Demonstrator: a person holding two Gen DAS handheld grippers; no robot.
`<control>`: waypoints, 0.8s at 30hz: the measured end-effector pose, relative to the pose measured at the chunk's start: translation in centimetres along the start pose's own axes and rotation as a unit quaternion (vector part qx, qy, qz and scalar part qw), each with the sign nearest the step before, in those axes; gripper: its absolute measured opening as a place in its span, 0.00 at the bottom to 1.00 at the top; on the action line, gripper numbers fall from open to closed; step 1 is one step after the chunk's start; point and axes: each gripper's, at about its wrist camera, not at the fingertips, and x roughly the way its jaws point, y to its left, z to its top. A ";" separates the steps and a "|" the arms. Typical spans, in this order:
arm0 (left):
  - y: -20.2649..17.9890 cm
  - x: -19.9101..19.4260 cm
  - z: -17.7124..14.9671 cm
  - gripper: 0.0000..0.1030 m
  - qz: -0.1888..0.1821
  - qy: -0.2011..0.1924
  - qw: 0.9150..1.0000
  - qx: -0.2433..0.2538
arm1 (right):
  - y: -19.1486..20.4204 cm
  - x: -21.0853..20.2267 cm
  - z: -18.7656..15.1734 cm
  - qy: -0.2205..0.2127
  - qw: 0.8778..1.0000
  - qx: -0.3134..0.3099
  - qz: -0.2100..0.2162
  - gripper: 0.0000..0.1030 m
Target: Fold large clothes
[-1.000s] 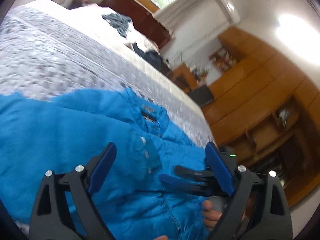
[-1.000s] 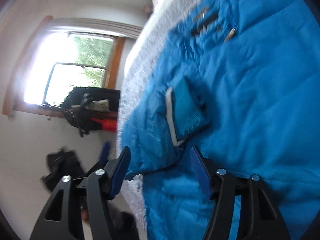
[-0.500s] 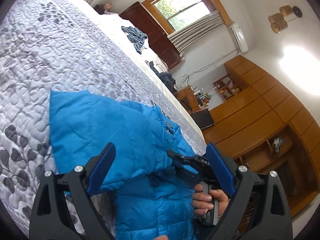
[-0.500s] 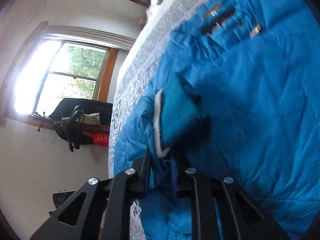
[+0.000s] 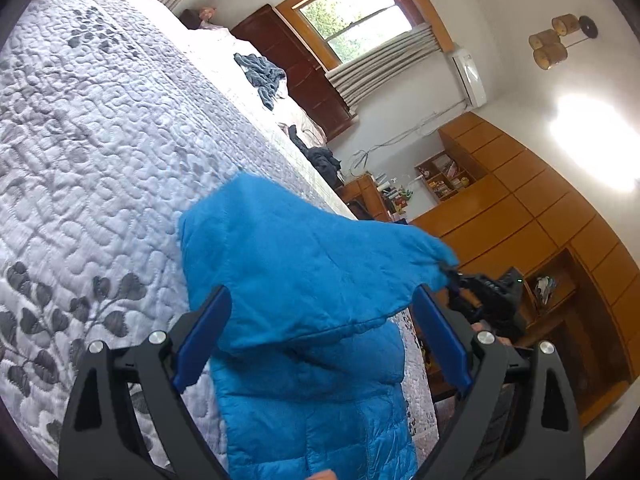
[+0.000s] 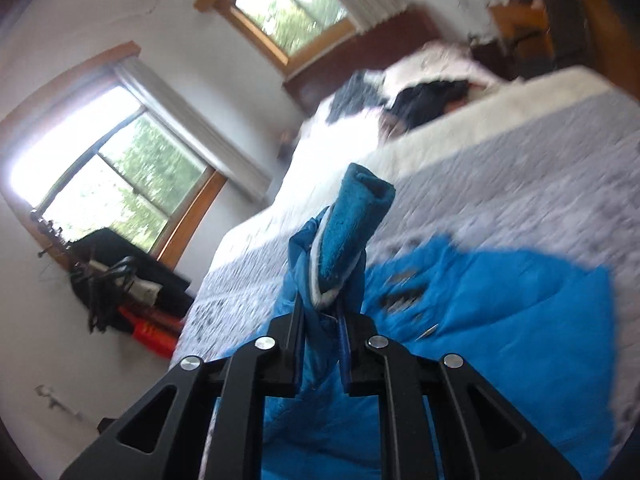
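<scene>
Clearly the jacket [image 5: 304, 280] is lying across the near edge of the bed [image 5: 100, 140], with 1 part raised off the quilt and the rest resting flat below it. The cuff [image 6: 352, 232] of its sleeve is being pinched by the right gripper [image 6: 322, 324], whose jaws are standing narrow with blue fabric and the white cuff trim squeezed between them. Holding by the cuff looks sensible to me: the knit band is firmer than the padded sleeve, so the sleeve is hanging from it and can be carried across the body for a fold.

The left gripper [image 5: 320, 340] is hovering with its jaws wide and nothing between them, the lifted flap sitting just beyond its blue pads [image 5: 200, 340]. Probably it is waiting to pin or take another edge, though that is only my reading.

Each view is offering something the other is not. From the left wrist, the raised fabric is stretching toward the far right, where the right gripper [image 5: 484, 288] is pulling it, and the bed's grey leaf-patterned quilt is showing sharply. From the right wrist, the grip on the cuff is showing up close, along with the jacket's flat body [image 6: 500, 320] to the right, but that picture is blurred. Other clothes [image 5: 262, 76] are lying far up the bed, well apart from the jacket.
</scene>
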 end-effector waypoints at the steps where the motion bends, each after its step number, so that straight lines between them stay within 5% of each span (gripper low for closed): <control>1: -0.2 0.5 0.0 0.88 -0.001 0.004 1.000 0.002 | -0.7 -1.0 0.5 -0.010 1.000 -0.002 -0.011 0.13; 7: -0.8 3.9 -0.2 0.88 -0.003 0.039 0.999 0.014 | -5.6 -3.7 -0.4 -0.024 0.998 0.005 -0.061 0.13; 16: -1.4 11.4 -0.7 0.88 0.021 0.120 0.991 0.050 | -15.7 -1.4 -7.6 0.017 0.991 0.089 -0.103 0.13; 20: 0.6 13.8 -0.7 0.88 0.048 0.148 0.987 0.044 | -19.7 -1.5 -8.4 0.028 0.985 0.166 -0.033 0.25; 24: 0.9 13.7 -0.1 0.88 0.041 0.148 0.987 0.040 | -21.9 -1.9 -6.6 0.021 0.977 0.213 -0.016 0.35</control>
